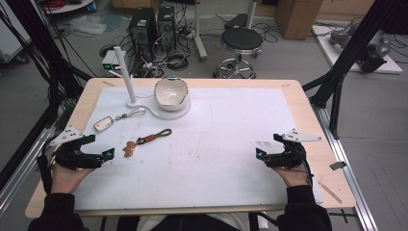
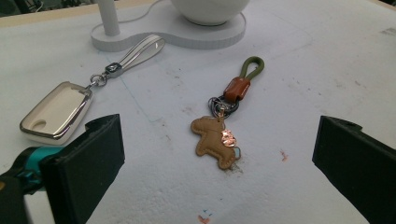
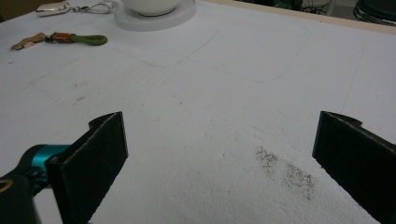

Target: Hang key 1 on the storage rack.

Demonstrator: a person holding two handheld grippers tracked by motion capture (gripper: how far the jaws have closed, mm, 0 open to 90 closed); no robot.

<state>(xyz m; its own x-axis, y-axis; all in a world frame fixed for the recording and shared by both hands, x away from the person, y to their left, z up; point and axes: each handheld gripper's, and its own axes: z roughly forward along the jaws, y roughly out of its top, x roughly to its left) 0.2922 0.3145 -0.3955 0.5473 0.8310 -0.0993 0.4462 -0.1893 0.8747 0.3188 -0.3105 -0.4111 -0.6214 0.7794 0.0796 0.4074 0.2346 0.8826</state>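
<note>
Tan leather horse keyring [image 1: 131, 148], high view: lies near the bench's left edge, just ahead of my left gripper [image 1: 107, 155]; right gripper [image 1: 260, 154] well apart.
Left gripper view: my jaws spread, nothing between; risk is snagging only its green loop [image 2: 252, 68].
Right gripper view: jaws spread, idle.
Writing: none readable.

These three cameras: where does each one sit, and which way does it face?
High view: above the table, looking down; both forearms, left tool, right tool.
Left tool view: on the left tool, open jaws toward the horse keyring and key case.
Right tool view: on the right tool, open over bare mat.
All three share the bowl.
</note>
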